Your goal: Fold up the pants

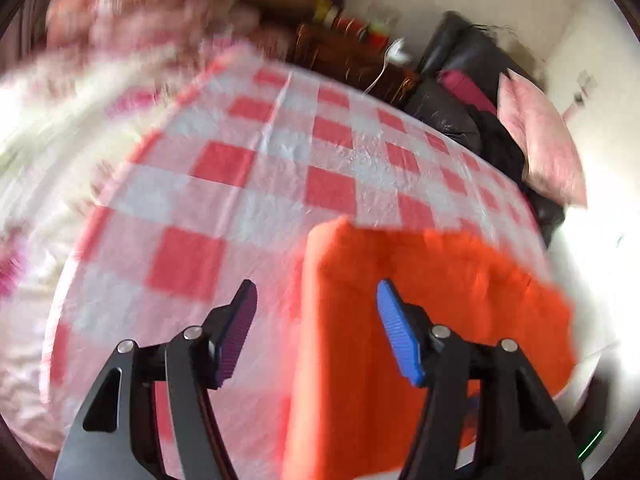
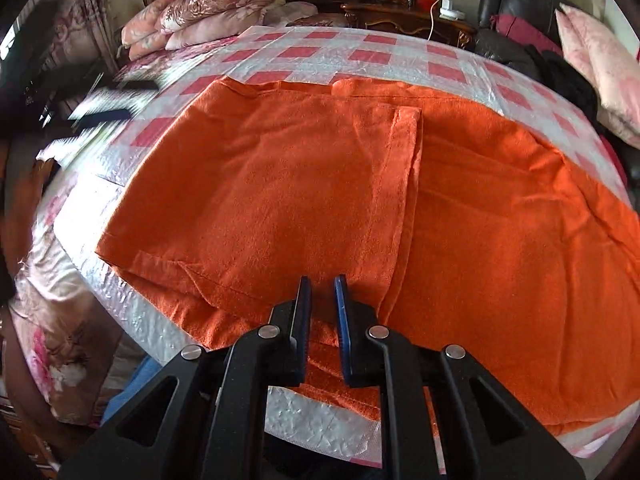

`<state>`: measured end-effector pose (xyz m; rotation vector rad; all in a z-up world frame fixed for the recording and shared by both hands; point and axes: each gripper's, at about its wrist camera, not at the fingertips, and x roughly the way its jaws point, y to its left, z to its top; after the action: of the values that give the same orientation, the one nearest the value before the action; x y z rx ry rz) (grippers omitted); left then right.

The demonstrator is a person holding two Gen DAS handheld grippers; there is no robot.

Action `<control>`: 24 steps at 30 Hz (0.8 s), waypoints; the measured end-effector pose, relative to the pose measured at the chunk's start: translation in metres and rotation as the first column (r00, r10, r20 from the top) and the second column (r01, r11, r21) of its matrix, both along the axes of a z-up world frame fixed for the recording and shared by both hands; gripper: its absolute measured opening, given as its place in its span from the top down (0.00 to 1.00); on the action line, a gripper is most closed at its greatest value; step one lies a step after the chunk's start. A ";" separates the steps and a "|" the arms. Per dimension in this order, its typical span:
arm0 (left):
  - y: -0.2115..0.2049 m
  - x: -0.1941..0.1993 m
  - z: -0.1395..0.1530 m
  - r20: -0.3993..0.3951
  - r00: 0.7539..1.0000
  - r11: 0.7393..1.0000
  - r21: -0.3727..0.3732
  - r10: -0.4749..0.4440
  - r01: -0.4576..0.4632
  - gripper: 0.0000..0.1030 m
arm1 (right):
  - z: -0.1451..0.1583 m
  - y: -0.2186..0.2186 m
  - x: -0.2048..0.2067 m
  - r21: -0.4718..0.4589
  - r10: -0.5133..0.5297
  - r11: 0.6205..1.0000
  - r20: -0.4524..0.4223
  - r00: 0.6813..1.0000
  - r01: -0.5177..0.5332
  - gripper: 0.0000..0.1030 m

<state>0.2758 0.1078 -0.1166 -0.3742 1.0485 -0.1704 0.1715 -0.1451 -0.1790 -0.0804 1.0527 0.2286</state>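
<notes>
Orange pants (image 2: 320, 200) lie spread on a red-and-white checked plastic sheet (image 2: 360, 52) over a bed, with one part folded across the middle. My right gripper (image 2: 322, 286) hovers over the near edge of the pants, jaws a narrow gap apart, with nothing visibly between them. In the blurred left wrist view the left gripper (image 1: 316, 300) is wide open above the sheet (image 1: 224, 184), at the left edge of the pants (image 1: 400, 320), and holds nothing. The left gripper also shows as a blur at the far left of the right wrist view (image 2: 108, 108).
Stacked floral pillows (image 2: 208, 12) lie at the bed's head. A wooden nightstand (image 2: 404, 16) with small items and a charger stands behind. A black leather chair (image 2: 516, 8) with a pink cushion (image 2: 600, 72) and dark clothes stands at the right.
</notes>
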 end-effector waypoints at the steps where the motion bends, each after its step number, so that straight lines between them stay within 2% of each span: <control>1: -0.003 0.016 0.000 -0.058 0.998 1.000 0.010 0.016 -0.016 0.38 | -0.001 0.002 -0.001 -0.010 -0.003 1.000 0.005 1.000 0.003 0.87; 3: -0.018 0.054 0.003 -0.182 0.983 0.999 0.032 -0.011 0.017 0.37 | 0.002 0.000 -0.001 0.001 -0.013 1.000 0.000 1.000 0.013 0.87; 4: -0.024 0.065 0.004 -0.220 0.975 0.998 0.046 -0.025 0.036 0.35 | 0.004 -0.002 0.000 0.010 -0.016 1.000 -0.006 1.000 0.016 0.87; 6: -0.037 0.085 0.004 -0.284 0.959 0.988 0.139 -0.024 0.066 0.30 | 0.006 -0.005 0.001 0.034 -0.018 0.999 -0.019 1.000 0.019 0.87; 7: -0.047 0.095 0.001 -0.319 0.947 0.974 0.207 -0.025 0.095 0.30 | 0.005 -0.007 0.001 0.047 -0.016 0.999 -0.019 1.000 0.017 0.87; 9: -0.053 0.105 -0.009 -0.368 0.930 0.952 0.278 -0.015 0.125 0.30 | 0.006 -0.009 0.000 0.060 -0.013 0.998 -0.016 1.000 0.014 0.87; 11: -0.060 0.111 -0.024 -0.442 0.897 0.908 0.366 -0.022 0.203 0.30 | 0.006 -0.012 -0.002 0.080 -0.015 0.997 -0.015 1.000 0.016 0.89; 13: -0.062 0.114 -0.032 -0.469 0.883 0.867 0.440 -0.002 0.236 0.29 | 0.006 -0.014 -0.003 0.094 -0.020 0.995 -0.019 1.000 0.021 0.90; 14: -0.061 0.117 -0.032 -0.462 0.887 0.855 0.465 0.013 0.229 0.29 | 0.006 -0.015 -0.003 0.099 -0.020 0.995 -0.020 1.000 0.022 0.90; 15: -0.059 0.120 -0.030 -0.426 0.903 0.816 0.540 0.055 0.205 0.29 | 0.006 -0.015 -0.003 0.099 -0.021 0.995 -0.019 1.000 0.023 0.90; 17: -0.056 0.123 -0.022 -0.324 0.938 0.716 0.684 0.125 0.141 0.30 | 0.006 -0.013 -0.004 0.090 -0.023 0.996 -0.017 1.000 0.025 0.90; 18: -0.056 0.123 -0.017 -0.293 0.948 0.712 0.692 0.123 0.122 0.30 | 0.006 -0.012 -0.004 0.084 -0.023 0.996 -0.017 1.000 0.024 0.90; 20: -0.054 0.119 -0.008 -0.289 0.955 0.811 0.574 0.069 0.116 0.30 | 0.006 -0.013 -0.004 0.090 -0.026 0.996 -0.018 1.000 0.027 0.90; 21: -0.054 0.116 -0.003 -0.291 0.956 0.852 0.510 0.041 0.118 0.30 | 0.006 -0.013 -0.004 0.096 -0.027 0.995 -0.018 0.999 0.028 0.90; 22: -0.056 0.112 -0.002 -0.302 0.953 0.871 0.471 0.007 0.143 0.30 | 0.006 -0.014 -0.004 0.104 -0.027 0.994 -0.019 0.999 0.029 0.90; 24: -0.065 0.106 -0.012 -0.370 0.927 0.874 0.426 -0.068 0.234 0.30 | 0.006 -0.015 -0.004 0.111 -0.028 0.993 -0.019 0.999 0.030 0.90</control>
<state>0.3820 0.0431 -0.1289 0.1255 1.4269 0.0118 0.1673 -0.1605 -0.1734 0.0377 1.0559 0.2620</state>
